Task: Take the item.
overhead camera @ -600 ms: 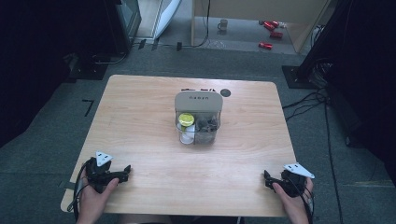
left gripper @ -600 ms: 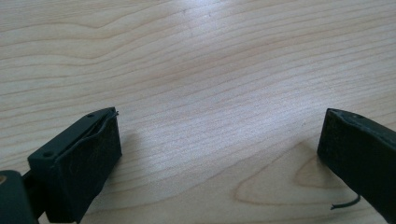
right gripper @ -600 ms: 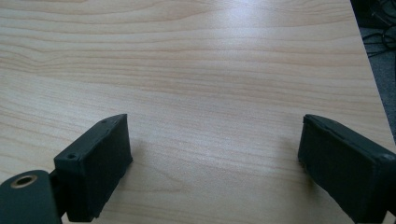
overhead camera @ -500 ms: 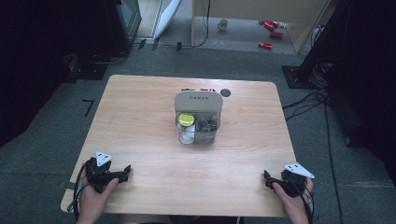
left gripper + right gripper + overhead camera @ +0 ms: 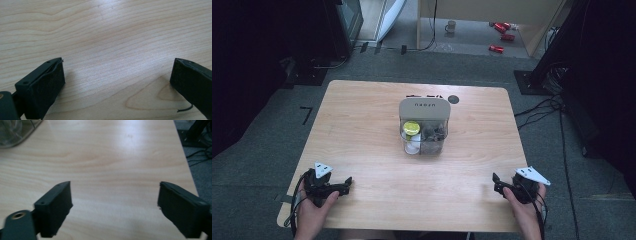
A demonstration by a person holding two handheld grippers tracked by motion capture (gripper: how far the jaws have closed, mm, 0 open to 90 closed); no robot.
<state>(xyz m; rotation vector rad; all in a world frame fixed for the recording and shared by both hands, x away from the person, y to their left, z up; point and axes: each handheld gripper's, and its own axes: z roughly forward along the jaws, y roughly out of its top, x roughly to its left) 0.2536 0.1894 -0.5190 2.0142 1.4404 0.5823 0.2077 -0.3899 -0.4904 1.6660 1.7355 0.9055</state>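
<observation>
Container (image 5: 424,125) clear, beige lid | yellow-lidded jar (image 5: 411,129) inside left compartment

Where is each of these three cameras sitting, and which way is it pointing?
High view: sits above the person's side, looks forward and down on the wooden table and the clear box at its middle; both hands show, with the left gripper and right gripper.
Left gripper view: rides on the left gripper, looks along its open jaws at bare tabletop.
Right gripper view: rides on the right gripper, looks between open jaws across the table.
Shared: high and right gripper views both catch the box.
</observation>
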